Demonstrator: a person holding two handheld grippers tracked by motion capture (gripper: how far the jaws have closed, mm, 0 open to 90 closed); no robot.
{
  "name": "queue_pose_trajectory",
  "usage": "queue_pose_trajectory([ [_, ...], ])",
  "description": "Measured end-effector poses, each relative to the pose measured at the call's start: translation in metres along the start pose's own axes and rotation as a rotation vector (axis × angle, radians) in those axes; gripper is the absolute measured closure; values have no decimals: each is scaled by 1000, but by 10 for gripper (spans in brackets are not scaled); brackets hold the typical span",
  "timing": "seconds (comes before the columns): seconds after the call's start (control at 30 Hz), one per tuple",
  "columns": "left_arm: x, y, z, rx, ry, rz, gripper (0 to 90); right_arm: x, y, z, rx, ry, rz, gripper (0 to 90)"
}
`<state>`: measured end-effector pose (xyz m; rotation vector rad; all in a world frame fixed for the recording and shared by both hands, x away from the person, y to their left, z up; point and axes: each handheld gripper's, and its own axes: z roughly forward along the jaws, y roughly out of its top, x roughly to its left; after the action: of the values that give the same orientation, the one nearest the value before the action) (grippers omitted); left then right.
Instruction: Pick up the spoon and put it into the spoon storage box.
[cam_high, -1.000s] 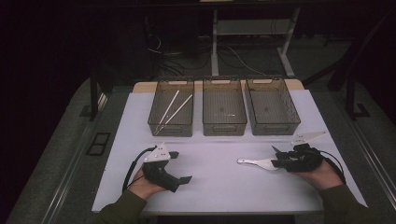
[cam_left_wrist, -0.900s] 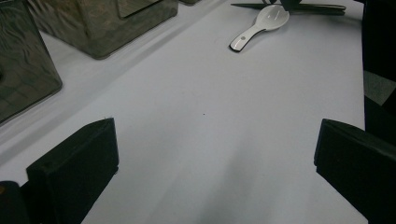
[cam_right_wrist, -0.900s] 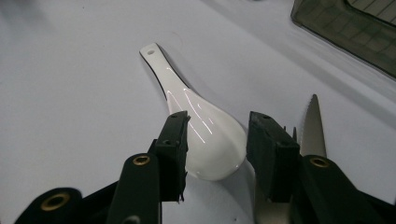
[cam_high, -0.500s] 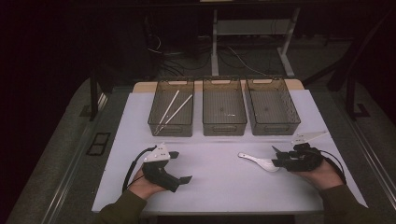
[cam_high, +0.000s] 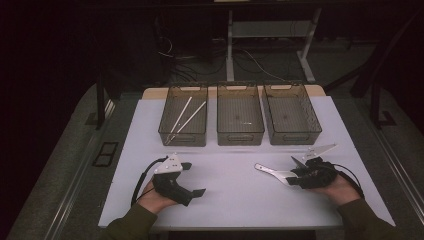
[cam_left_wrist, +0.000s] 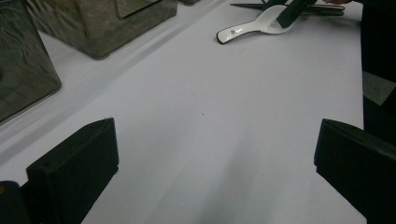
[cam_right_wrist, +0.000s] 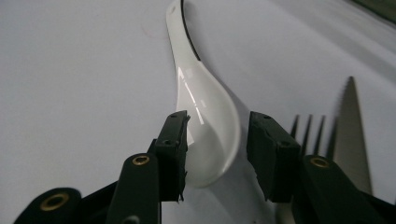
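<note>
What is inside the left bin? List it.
In the left bin, two pale chopsticks lie slanted on its floor. The dark front wall hides the strip behind it; nothing else shows.

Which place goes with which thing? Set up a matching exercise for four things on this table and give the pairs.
Things:
1. chopsticks
2. white spoon
3. fork
4. left gripper

Places or states:
A. between the right gripper's jaws, bowl end toward the camera
B. lying in the left bin
C. jaws wide apart over bare white table, holding nothing
D. on the table just beside the right gripper, next to a knife

Pairs: 1-B, 2-A, 3-D, 4-C
</note>
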<state>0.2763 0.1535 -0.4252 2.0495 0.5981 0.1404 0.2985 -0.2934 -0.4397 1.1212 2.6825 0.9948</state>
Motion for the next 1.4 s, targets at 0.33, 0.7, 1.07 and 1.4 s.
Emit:
queue_pose_trajectory([
  [0.33, -1, 0, 1, 1, 0, 2, 0, 12, 2, 5, 7, 0, -68, 678],
  [0.7, 0, 0, 1, -1, -11, 12, 0, 13, 4, 4, -2, 12, -63, 787],
  [1.07, 2, -4, 2, -19, -29, 9, 0, 12, 5, 3, -9, 15, -49, 803],
  [1.4, 3, -4, -1, -31, -18, 16, 0, 10, 10, -10, -69, 32, -31, 804],
])
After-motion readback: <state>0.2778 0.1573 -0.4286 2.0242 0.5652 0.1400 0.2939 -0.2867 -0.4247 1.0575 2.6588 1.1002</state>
